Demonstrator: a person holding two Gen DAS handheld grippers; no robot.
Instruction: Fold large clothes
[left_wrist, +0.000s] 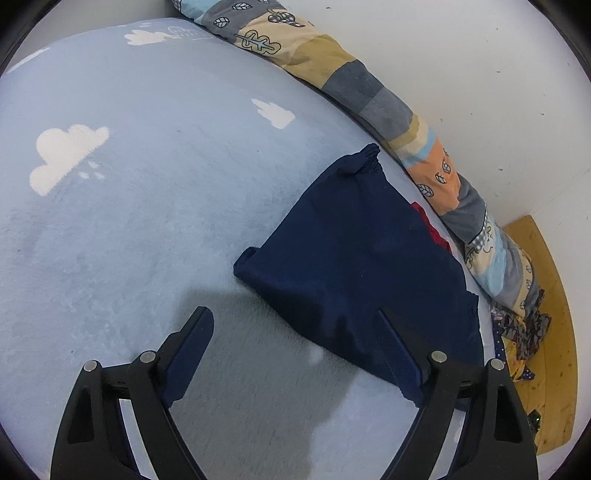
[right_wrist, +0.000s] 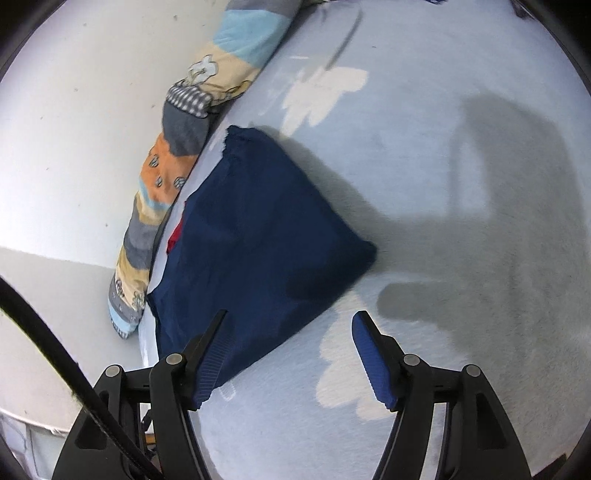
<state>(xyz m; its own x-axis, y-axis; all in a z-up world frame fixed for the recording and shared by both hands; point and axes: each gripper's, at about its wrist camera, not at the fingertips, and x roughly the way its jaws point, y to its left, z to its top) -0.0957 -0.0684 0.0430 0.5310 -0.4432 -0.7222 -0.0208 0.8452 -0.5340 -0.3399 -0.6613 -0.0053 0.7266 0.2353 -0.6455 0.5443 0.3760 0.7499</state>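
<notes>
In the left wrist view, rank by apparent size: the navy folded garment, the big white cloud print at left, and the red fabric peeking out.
1. Navy folded garment
2. White cloud print, though the fisheye lens may distort it
3. Red fabric, mostly hidden

Even, bright overhead light falls on the pale blue cloud-print fleece bed cover (right_wrist: 443, 184), where broad soft shadows spread right of the folded navy garment (right_wrist: 258, 229); fisheye edges curve black.
</notes>
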